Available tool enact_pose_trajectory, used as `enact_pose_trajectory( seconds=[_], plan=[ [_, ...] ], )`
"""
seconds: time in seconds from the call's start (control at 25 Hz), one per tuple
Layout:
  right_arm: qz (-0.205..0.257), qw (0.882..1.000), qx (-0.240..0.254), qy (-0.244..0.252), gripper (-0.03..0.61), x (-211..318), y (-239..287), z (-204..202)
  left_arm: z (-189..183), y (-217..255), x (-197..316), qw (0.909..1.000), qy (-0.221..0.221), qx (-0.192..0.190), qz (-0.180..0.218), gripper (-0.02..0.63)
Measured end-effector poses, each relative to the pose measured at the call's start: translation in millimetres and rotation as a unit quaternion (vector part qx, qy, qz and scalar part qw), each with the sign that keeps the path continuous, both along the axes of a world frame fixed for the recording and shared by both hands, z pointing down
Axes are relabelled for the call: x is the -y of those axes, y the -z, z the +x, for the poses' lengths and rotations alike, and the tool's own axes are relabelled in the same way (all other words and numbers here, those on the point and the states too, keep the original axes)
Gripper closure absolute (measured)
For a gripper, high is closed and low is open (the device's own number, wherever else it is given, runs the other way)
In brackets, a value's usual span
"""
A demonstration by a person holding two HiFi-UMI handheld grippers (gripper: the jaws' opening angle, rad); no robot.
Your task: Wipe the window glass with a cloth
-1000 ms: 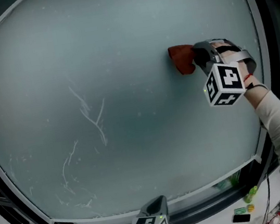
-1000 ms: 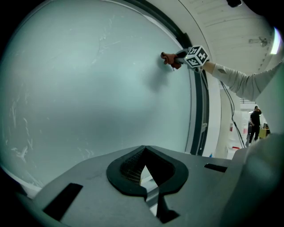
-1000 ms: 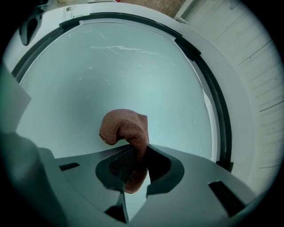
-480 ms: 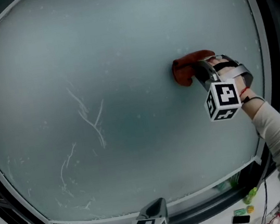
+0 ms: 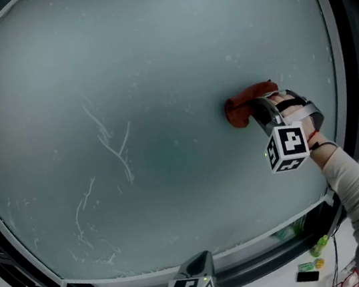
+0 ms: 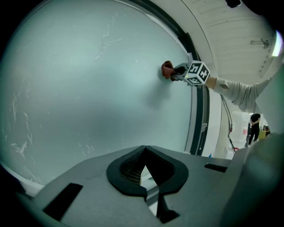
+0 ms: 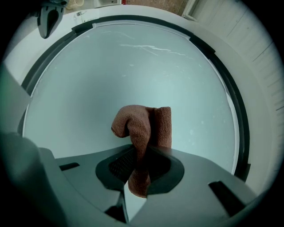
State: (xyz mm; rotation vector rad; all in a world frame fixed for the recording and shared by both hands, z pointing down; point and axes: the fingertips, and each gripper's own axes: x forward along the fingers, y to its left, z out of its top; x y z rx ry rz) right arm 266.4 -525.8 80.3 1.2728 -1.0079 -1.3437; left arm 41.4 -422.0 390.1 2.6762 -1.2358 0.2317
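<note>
Pressing brown cloth (image 5: 239, 110) onto window glass (image 5: 140, 64) for wiping, clenched in right gripper (image 5: 259, 112); left gripper (image 6: 144, 175) closed, empty, parked low.

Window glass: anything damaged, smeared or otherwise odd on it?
Yes: thin white branching streaks mark the window glass left of centre, apart from the cloth in the right gripper. Scratches or residue, I cannot tell.
</note>
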Motion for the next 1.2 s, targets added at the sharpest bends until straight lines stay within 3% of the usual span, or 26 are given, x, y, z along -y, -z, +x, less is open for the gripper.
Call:
enact_pose_trajectory(
  seconds=[0.6, 0.96, 1.2],
  plan=[
    [-0.093, 0.996, -0.009, 0.003, 0.526, 1, -159, -10, -9, -5, -3, 0.9999, 0.01, -0.007, -0.003, 0.609],
    [-0.164, 0.986, 0.005, 0.001, 0.526, 3, -245, -14, -12, -6, -4, 0.9999, 0.014, -0.009, -0.003, 0.609],
    [-0.213, 0.977, -0.014, -0.004, 0.526, 1, -299, -15, -18, -9, -6, 0.9997, 0.02, -0.01, -0.006, 0.609]
  ],
)
